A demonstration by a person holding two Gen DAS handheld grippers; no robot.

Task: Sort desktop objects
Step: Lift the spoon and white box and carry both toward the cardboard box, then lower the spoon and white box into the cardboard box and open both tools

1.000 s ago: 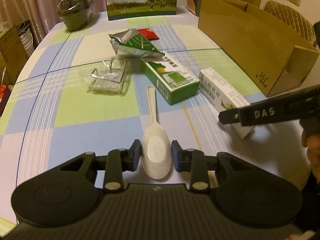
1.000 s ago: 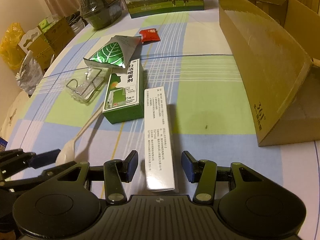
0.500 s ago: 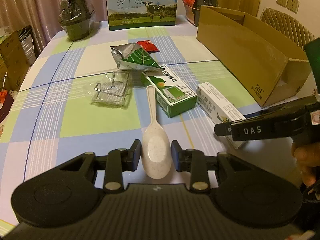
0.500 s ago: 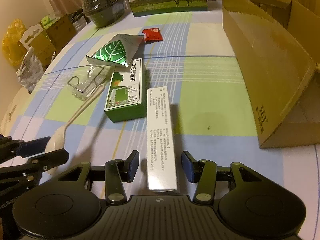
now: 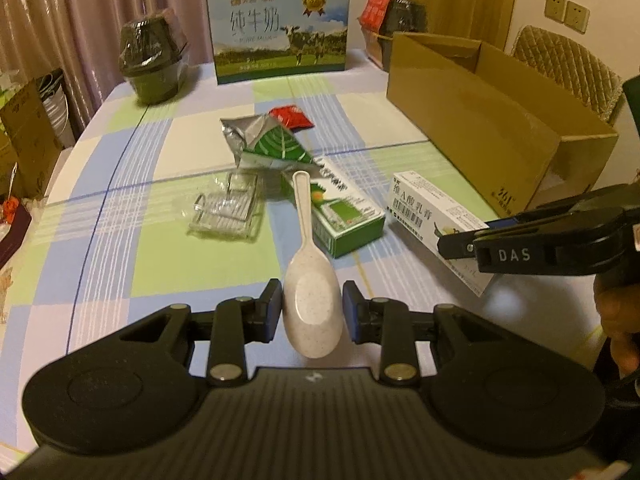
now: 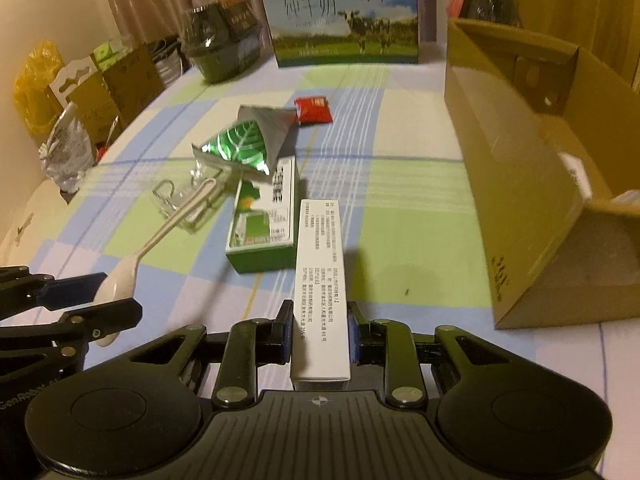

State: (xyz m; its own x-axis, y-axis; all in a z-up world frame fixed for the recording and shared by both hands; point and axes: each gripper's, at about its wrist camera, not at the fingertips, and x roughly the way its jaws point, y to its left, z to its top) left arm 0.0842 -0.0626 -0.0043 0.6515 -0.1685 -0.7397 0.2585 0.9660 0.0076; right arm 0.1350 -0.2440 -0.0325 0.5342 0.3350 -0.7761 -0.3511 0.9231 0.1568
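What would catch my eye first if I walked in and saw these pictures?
Probably the two black hand-held grippers up front: the left gripper is clamped on the bowl of a pale speckled spoon, while the right gripper is closing its jaws onto a long white carton. Behind them, a green box, a silver leaf-print pouch and a red sachet lie on the checked tablecloth, with an open cardboard box at the right.

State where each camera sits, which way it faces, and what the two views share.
Left wrist: on the left gripper, facing forward and down the table; its fingers clamp the spoon; a hand shows at right.
Right wrist: on the right gripper, same heading; its jaws are closing on the white box.
Shared: green box, cardboard box, milk carton.
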